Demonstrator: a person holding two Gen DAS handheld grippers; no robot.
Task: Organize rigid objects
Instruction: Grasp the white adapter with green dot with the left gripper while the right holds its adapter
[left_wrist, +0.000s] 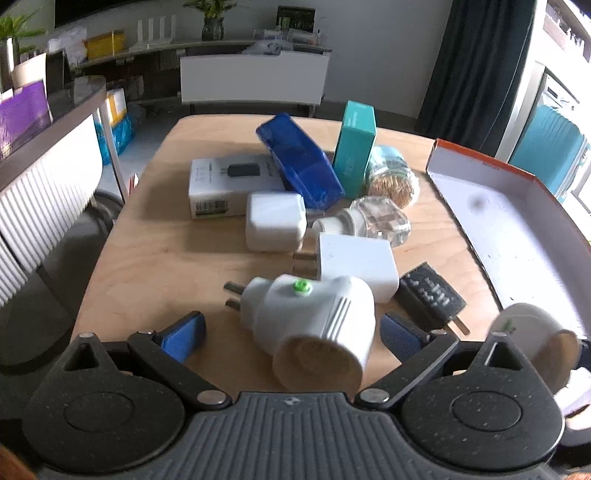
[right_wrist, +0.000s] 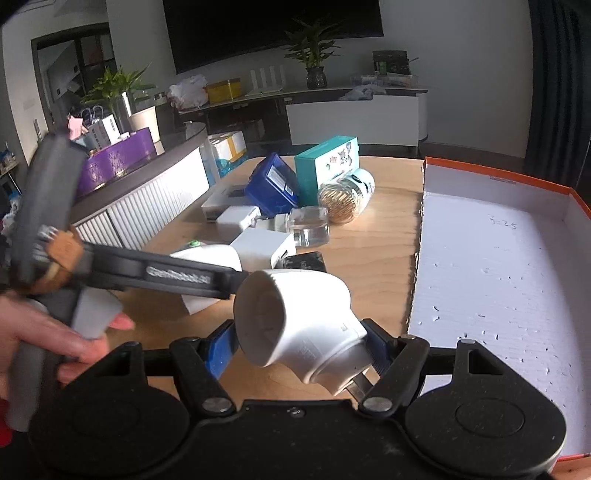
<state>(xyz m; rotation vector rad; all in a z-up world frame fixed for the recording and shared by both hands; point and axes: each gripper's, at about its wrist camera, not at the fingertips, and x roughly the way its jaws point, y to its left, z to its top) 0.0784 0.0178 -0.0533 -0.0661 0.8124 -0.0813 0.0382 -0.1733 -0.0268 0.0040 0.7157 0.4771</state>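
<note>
Two white plug-in units, three boxes, one jar.

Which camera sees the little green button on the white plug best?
The left wrist view. The green button faces up on the white plug, lying between the open left tool's fingers. The right wrist view shows only a tiny green dot behind the other tool's finger.

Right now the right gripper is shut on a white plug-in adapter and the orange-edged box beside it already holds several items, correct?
Not quite. The right gripper is shut on the white plug-in adapter, but the orange-edged box holds no items: the right wrist view shows only its bare white floor. The other items are on the wooden table.
</note>
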